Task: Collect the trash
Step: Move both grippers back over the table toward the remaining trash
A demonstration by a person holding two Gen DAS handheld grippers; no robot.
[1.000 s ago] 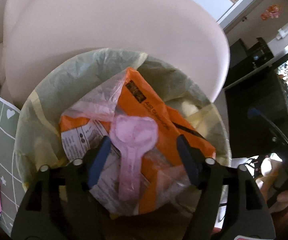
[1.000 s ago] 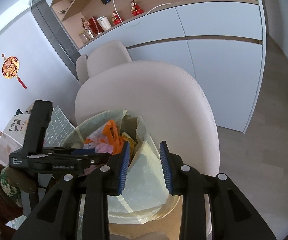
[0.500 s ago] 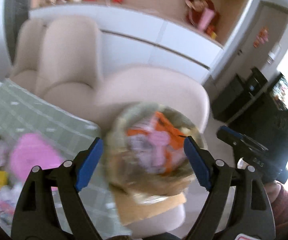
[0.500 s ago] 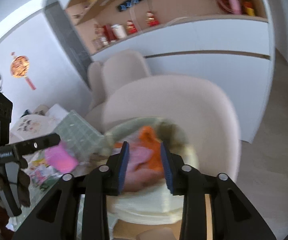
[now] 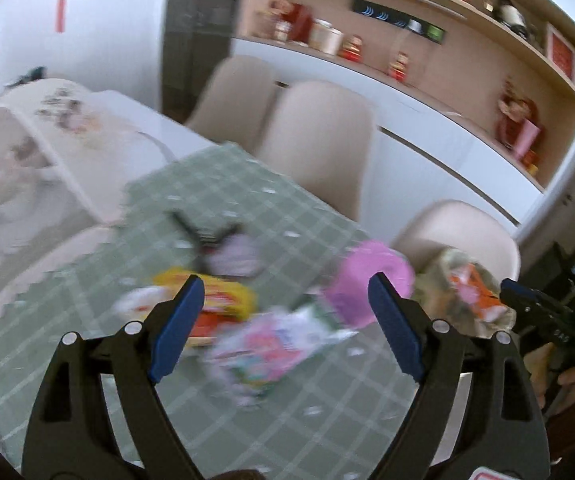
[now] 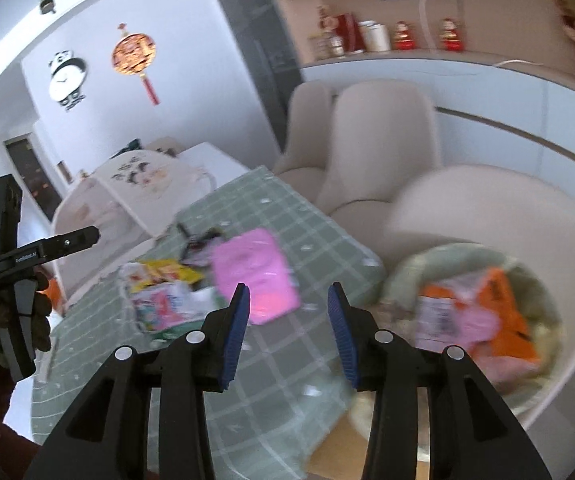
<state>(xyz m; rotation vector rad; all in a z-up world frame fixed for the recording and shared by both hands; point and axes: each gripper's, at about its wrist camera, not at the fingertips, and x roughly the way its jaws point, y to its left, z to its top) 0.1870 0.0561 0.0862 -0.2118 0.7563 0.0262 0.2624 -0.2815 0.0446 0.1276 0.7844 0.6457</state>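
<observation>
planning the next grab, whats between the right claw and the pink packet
In the right wrist view, only bare green checked cloth lies between the right claw and the pink packet.

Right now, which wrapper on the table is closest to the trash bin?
The pink wrapper. It lies at the tablecloth's edge nearest the trash bin, while the yellow wrapper and the pink-and-white packet sit farther from it.

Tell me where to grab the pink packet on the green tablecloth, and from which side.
Take the pink packet by its near edge, the left gripper coming down from above. It lies flat on the tablecloth, so only an edge offers purchase, and that edge faces open cloth.
</observation>
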